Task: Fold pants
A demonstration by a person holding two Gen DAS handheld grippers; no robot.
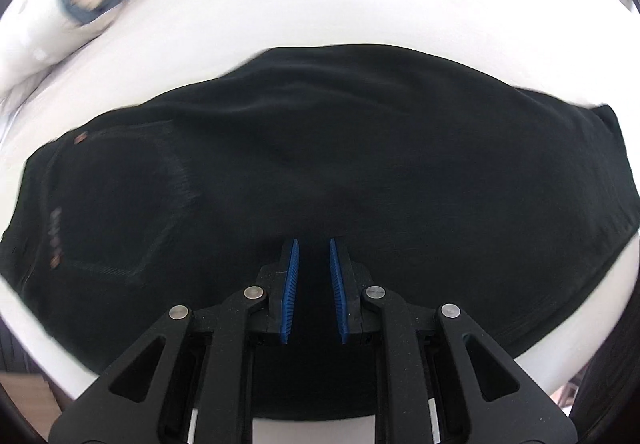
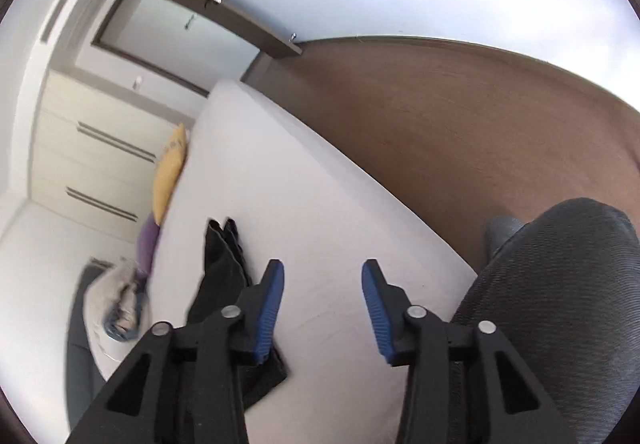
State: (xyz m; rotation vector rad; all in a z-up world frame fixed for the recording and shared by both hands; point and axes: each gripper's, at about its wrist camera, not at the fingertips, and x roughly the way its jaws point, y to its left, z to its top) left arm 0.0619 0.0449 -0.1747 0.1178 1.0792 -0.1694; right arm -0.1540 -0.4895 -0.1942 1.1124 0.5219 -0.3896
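Observation:
The black pants [image 1: 320, 172] lie spread flat on a white bed [image 1: 320, 12], with a back pocket and rivets at the left. My left gripper [image 1: 314, 244] hovers over their near edge; its blue pads stand a small gap apart with nothing between them. In the right wrist view the pants [image 2: 222, 272] show as a dark strip left of my right gripper [image 2: 323, 276]. The right gripper is wide open and empty above the bare bed [image 2: 320, 212].
A yellow pillow [image 2: 170, 172], a purple cushion [image 2: 146, 244] and a bundle of clothes [image 2: 120, 304] lie at the bed's far side. A brown floor [image 2: 460, 124] and a dark grey chair [image 2: 560, 304] are at the right. A wardrobe [image 2: 92, 152] stands behind.

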